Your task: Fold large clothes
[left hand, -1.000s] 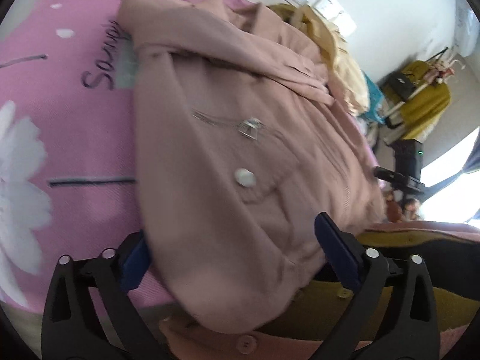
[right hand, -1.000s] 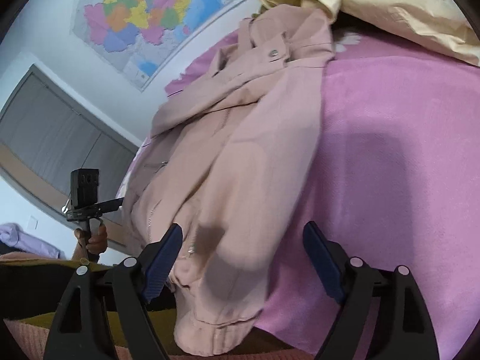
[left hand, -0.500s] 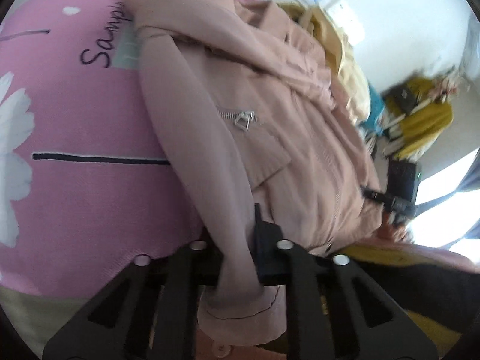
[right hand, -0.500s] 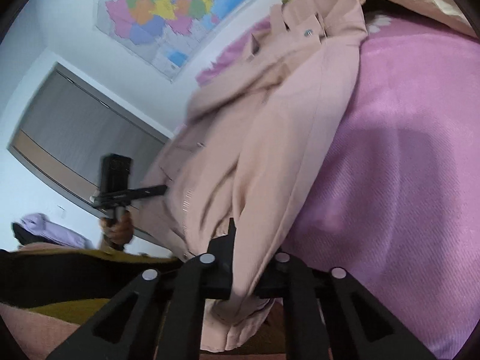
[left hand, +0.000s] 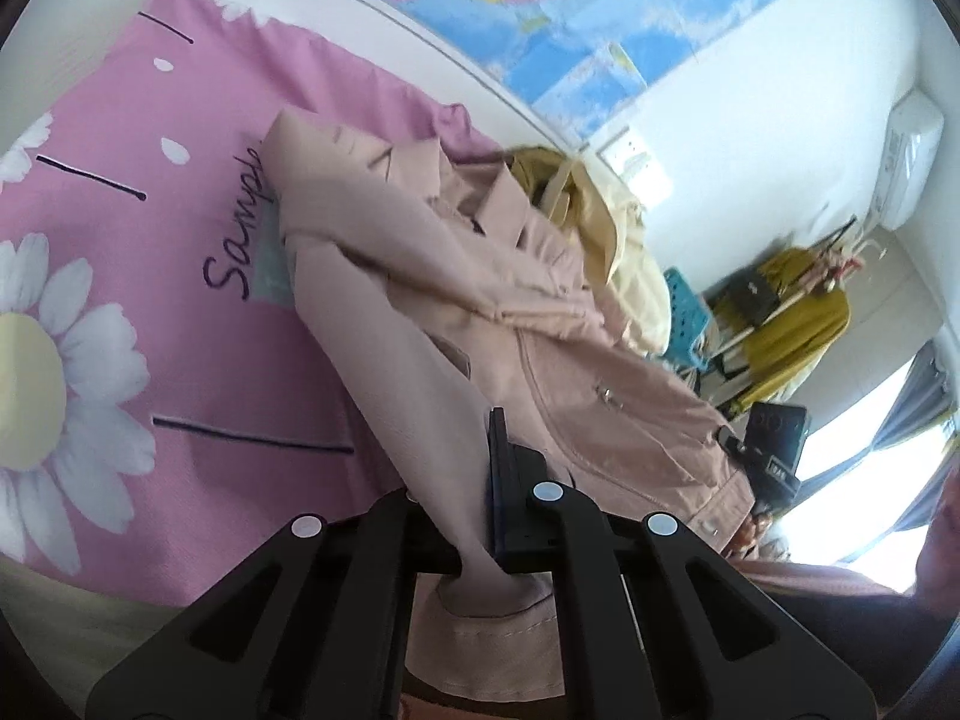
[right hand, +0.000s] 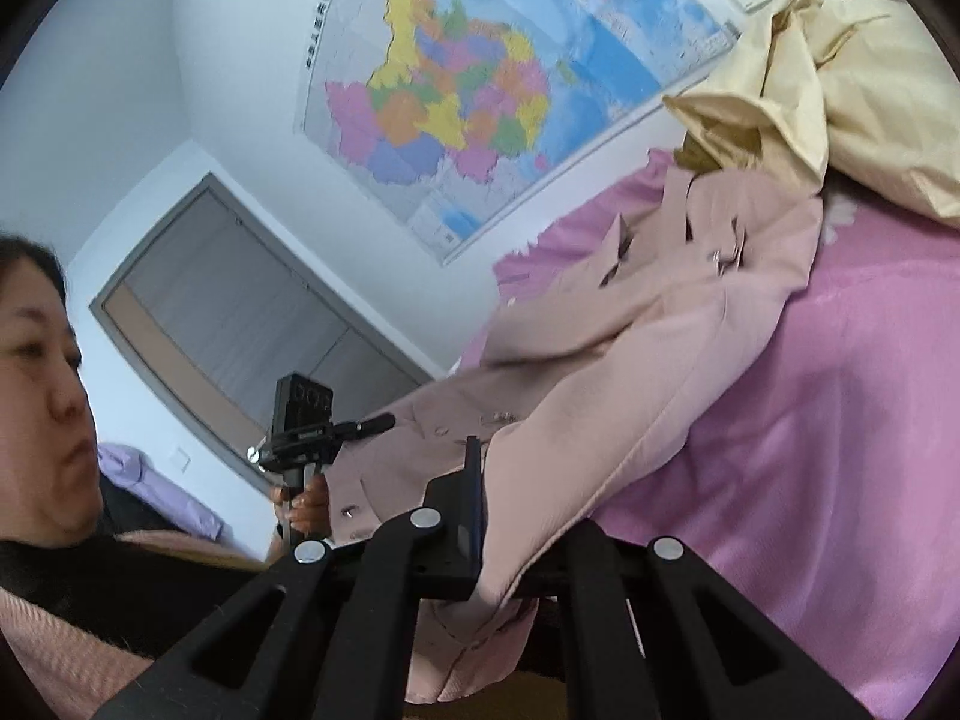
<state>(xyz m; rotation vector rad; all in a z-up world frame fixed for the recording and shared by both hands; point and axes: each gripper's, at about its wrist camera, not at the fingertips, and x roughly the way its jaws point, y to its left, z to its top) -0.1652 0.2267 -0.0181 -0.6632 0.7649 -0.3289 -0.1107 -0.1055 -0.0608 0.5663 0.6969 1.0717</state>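
**Both grippers clamp the jacket hem and lift it off the bed**

Since a second ago both pairs of fingers, then spread wide on either side of the pink jacket's lower edge, have closed onto the cloth, and that edge now hangs raised above the bed.

Left wrist view: the left gripper (left hand: pixel 480 516) has its fingers together, clamped on a bunched fold of the jacket (left hand: pixel 456 324) near the hem, with a flap of cloth hanging out below the fingers. From the grip the jacket runs up and away across the pink bedsheet (left hand: pixel 150 300), its collar end lying near a heap of pale yellow cloth (left hand: pixel 630 264). The sheet shows a white daisy print and dark lettering partly covered by the jacket. A map (left hand: pixel 570 6) hangs on the wall behind. At the right edge the other handheld device (left hand: pixel 774 438) is seen beside the jacket's far corner.

Right wrist view: the right gripper (right hand: pixel 486 540) is likewise shut tight on the jacket (right hand: pixel 630 372), pinching a fold with loose cloth drooping beneath. The jacket stretches from the grip up to the yellow cloth (right hand: pixel 840 108). A hand (right hand: pixel 300 498) holds the other device at the left.
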